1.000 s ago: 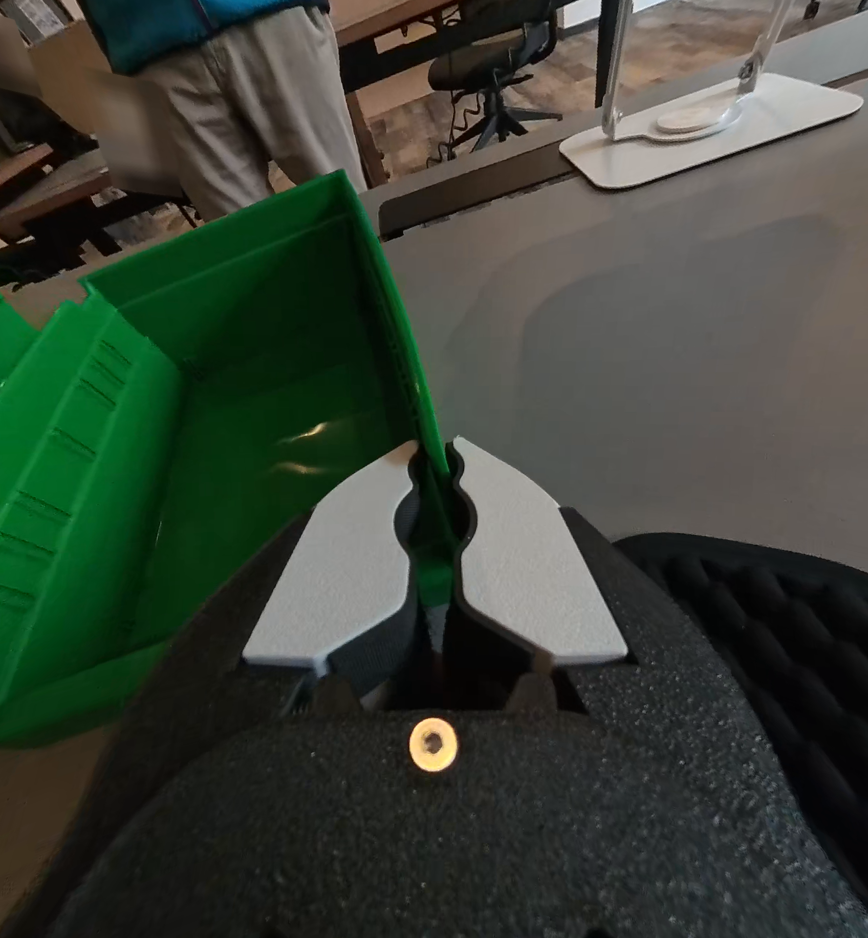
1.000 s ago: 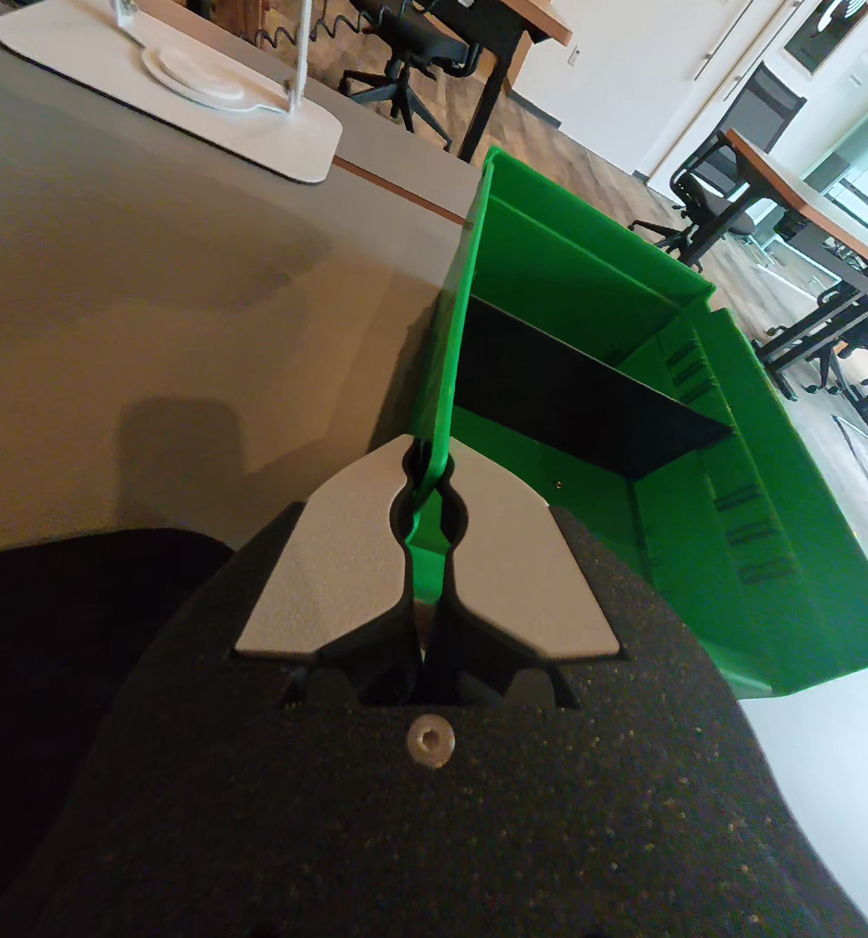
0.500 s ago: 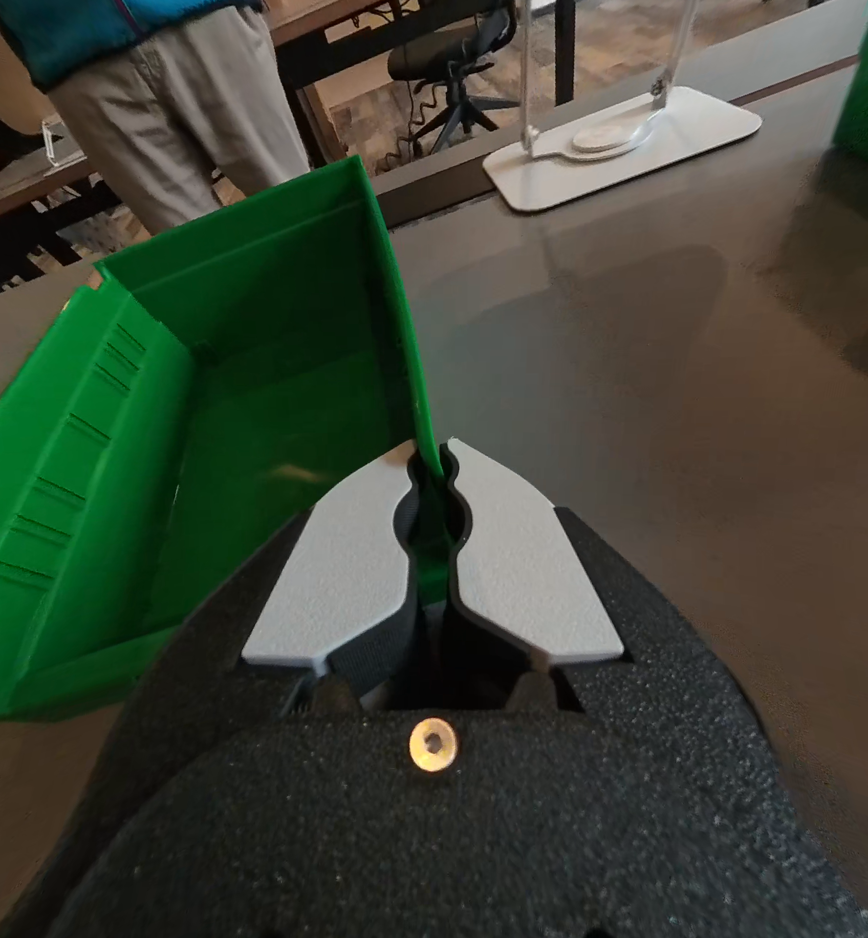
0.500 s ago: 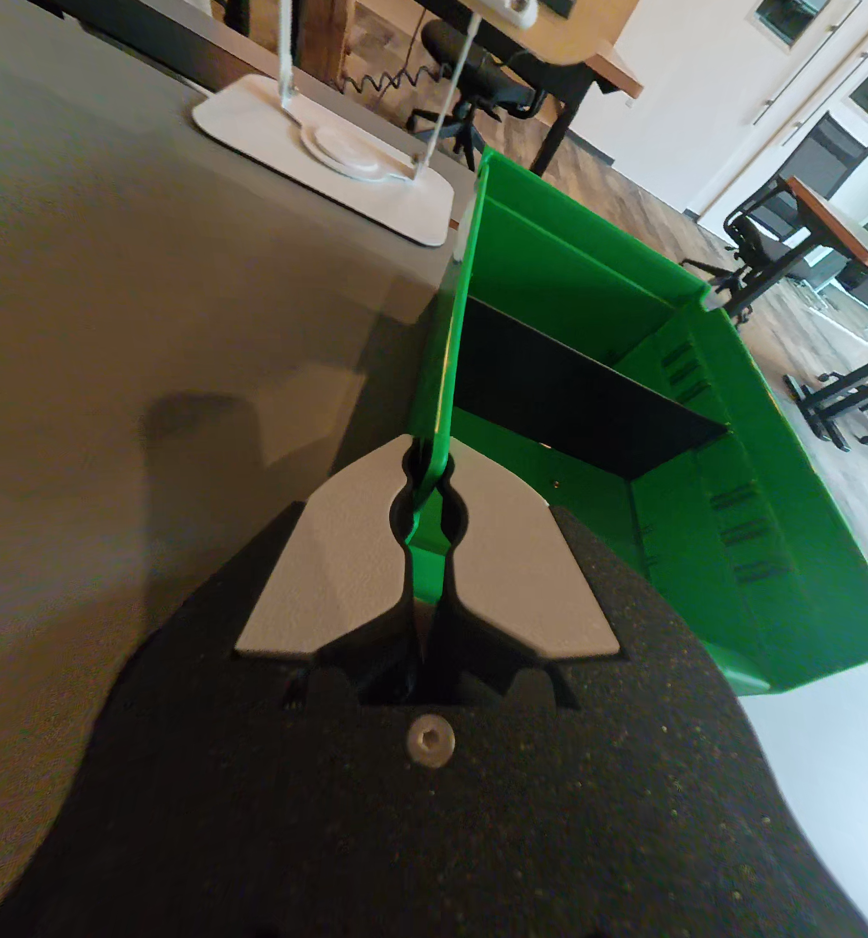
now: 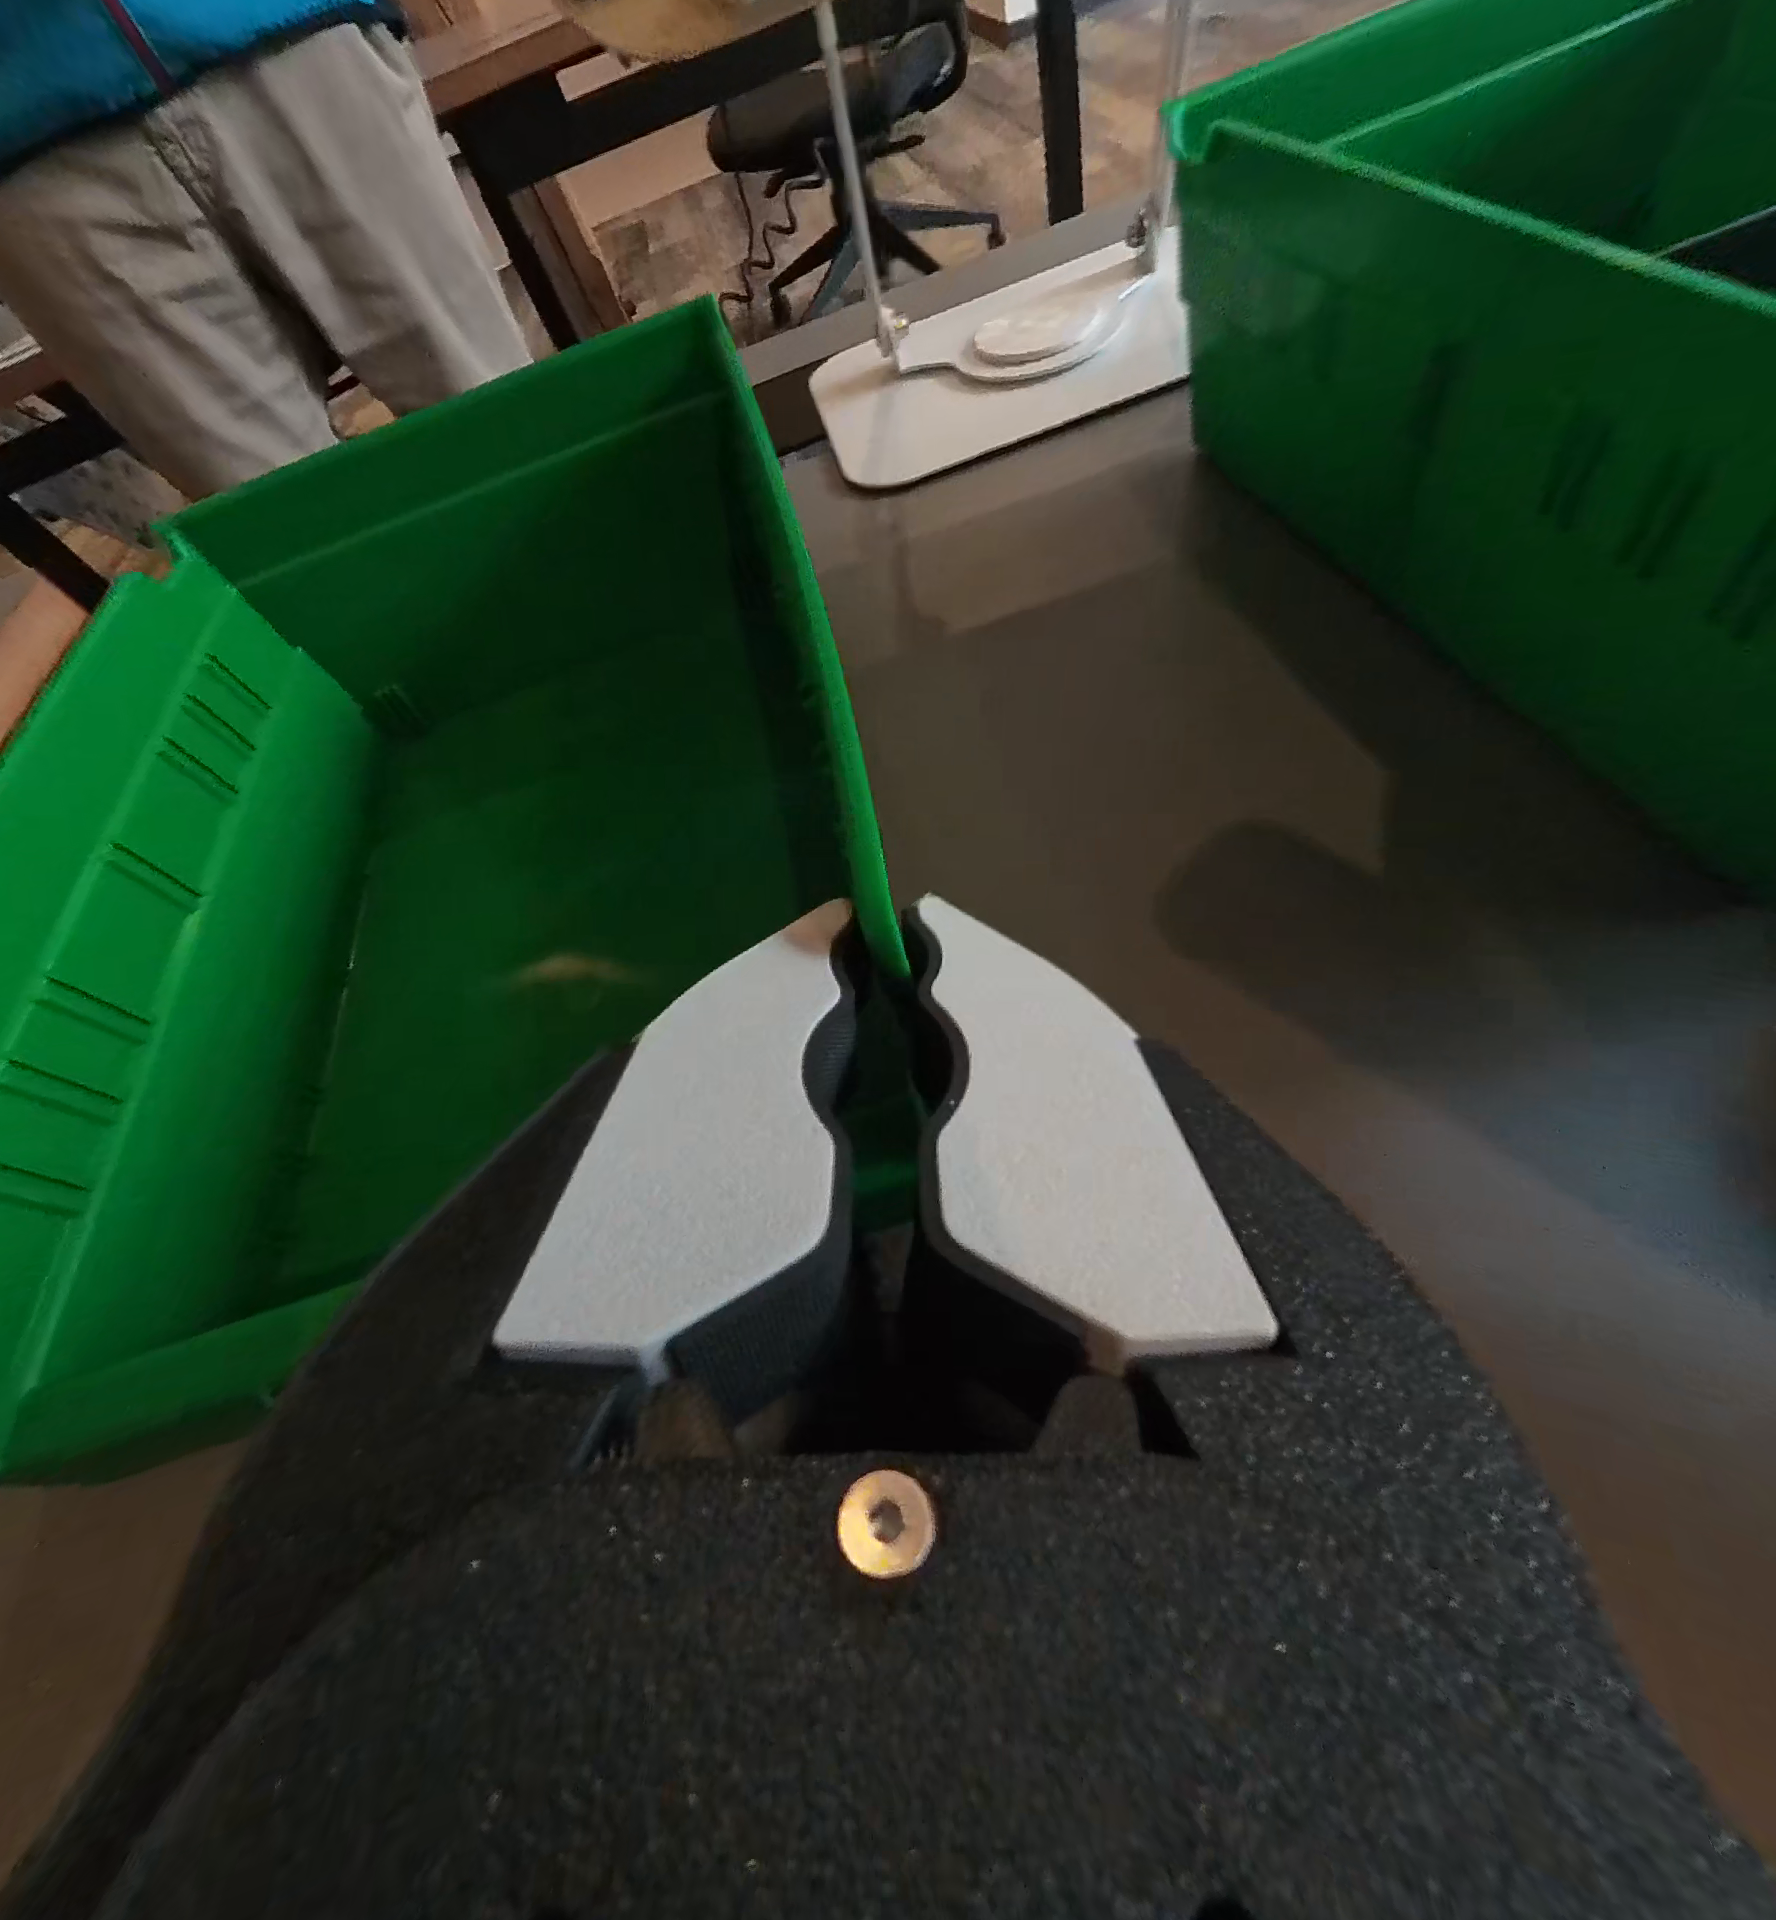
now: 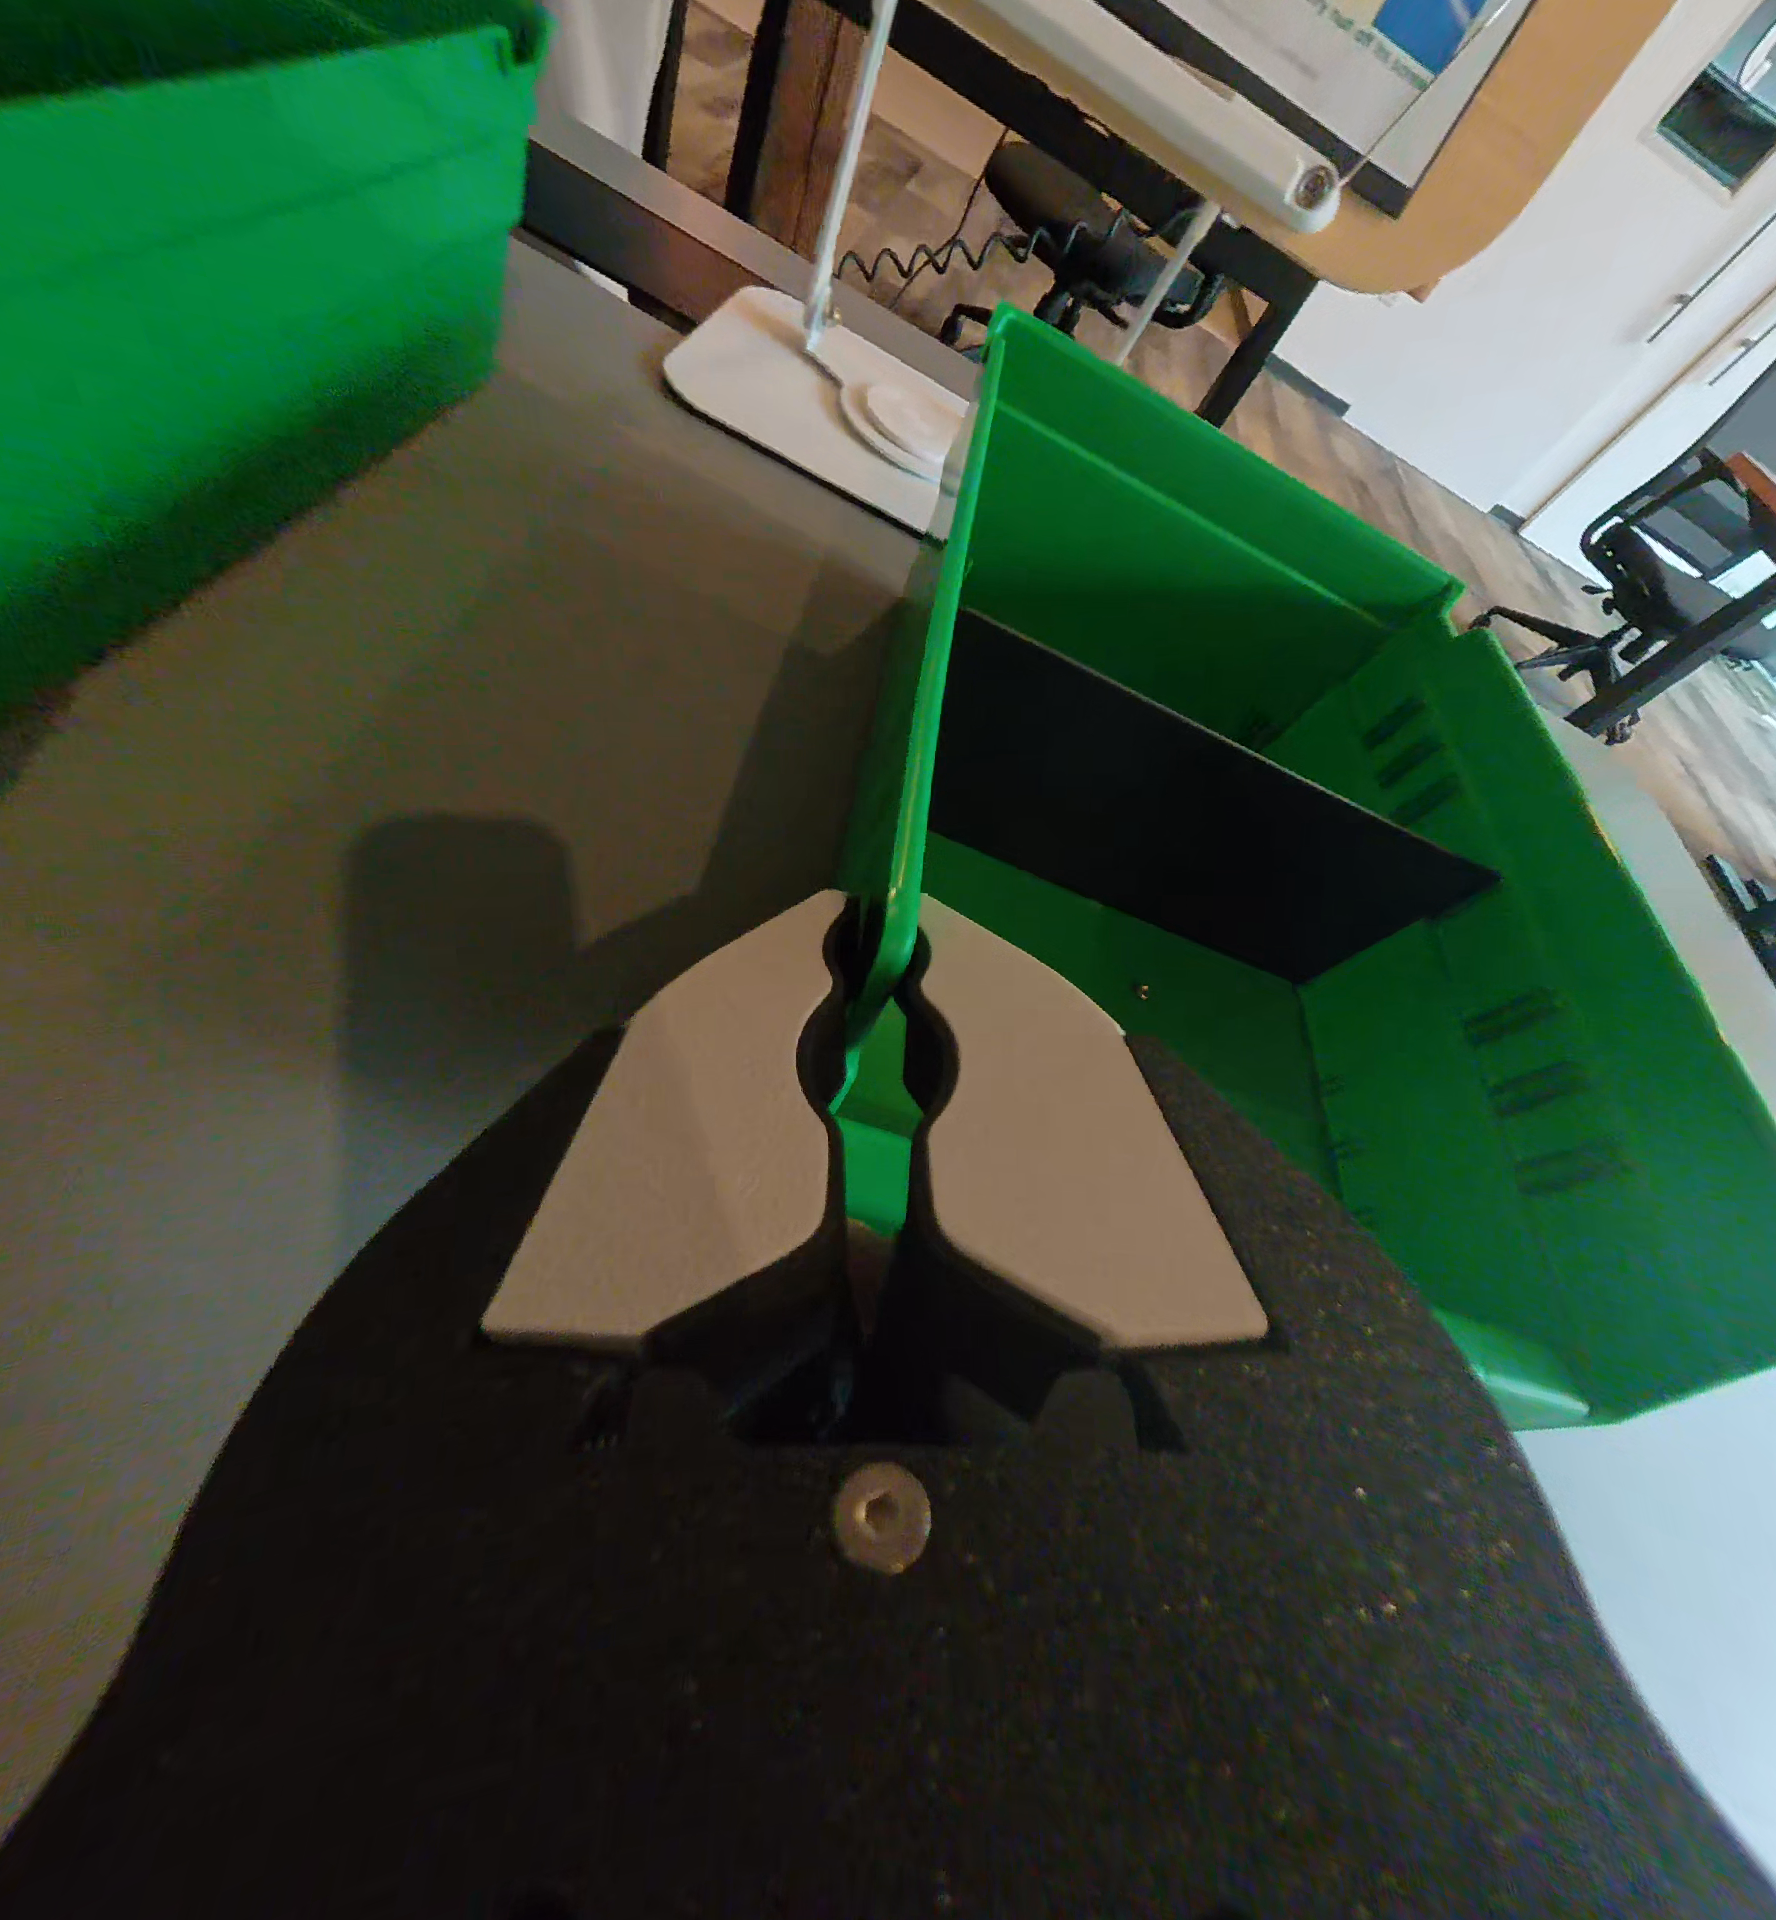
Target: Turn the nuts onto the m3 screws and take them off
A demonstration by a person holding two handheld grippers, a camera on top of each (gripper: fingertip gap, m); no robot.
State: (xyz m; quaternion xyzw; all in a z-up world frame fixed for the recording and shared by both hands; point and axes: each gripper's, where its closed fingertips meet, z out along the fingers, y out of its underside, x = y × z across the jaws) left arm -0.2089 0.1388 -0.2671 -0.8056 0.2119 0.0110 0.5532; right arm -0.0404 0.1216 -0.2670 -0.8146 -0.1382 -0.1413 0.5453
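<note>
Two green plastic storage bins are each held by a side wall. The left gripper (image 5: 882,920) is clamped on the right wall of a green plastic bin without a divider (image 5: 364,831). The right gripper (image 6: 879,925) is clamped on the left wall of a green plastic bin with a black divider (image 6: 1279,831). One tiny metal piece (image 6: 1144,990), possibly a nut, lies on that bin's floor; no screws are visible, so threading appears not yet begun. Open brown surface (image 5: 1123,748) lies between the bins; a white stand base (image 5: 977,416) sits at the far edge.
</note>
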